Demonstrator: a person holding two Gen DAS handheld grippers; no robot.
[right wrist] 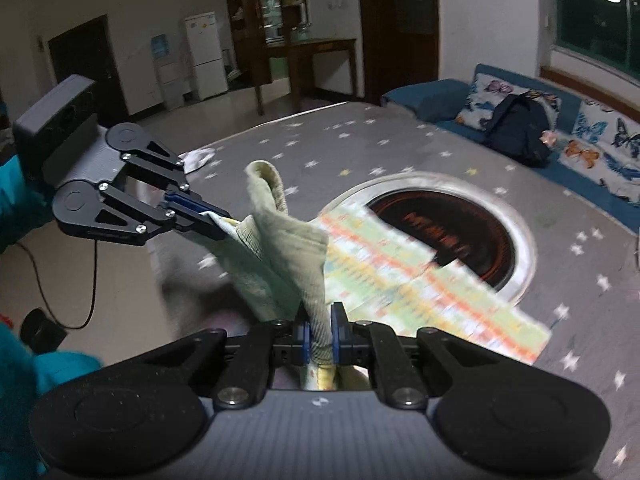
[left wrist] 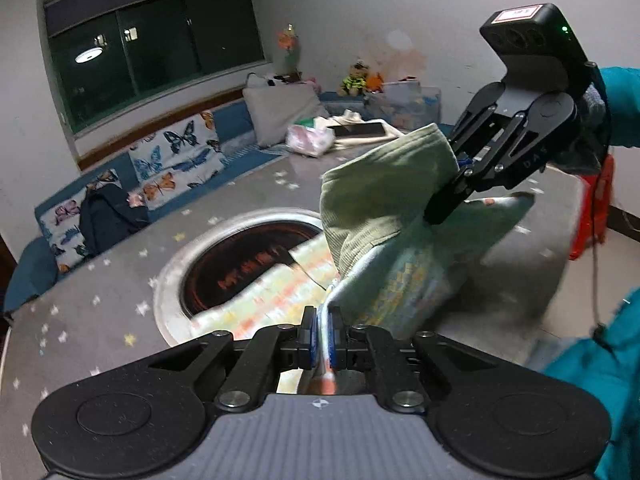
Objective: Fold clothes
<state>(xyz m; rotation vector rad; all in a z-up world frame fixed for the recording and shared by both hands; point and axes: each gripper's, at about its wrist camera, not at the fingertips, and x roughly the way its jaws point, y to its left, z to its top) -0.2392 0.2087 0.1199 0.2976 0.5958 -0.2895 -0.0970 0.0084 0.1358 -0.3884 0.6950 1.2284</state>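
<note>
Both claws pinch the garment point(left wrist: 384, 208), left gripper point(left wrist: 322, 334) at six o'clock, right gripper point(left wrist: 440, 206) at two, lifting it off the starry table point(left wrist: 120, 280); next, likely carry the held edge across.

"DAS" lettering on right hand-held gripper point(left wrist: 436, 210)
</note>
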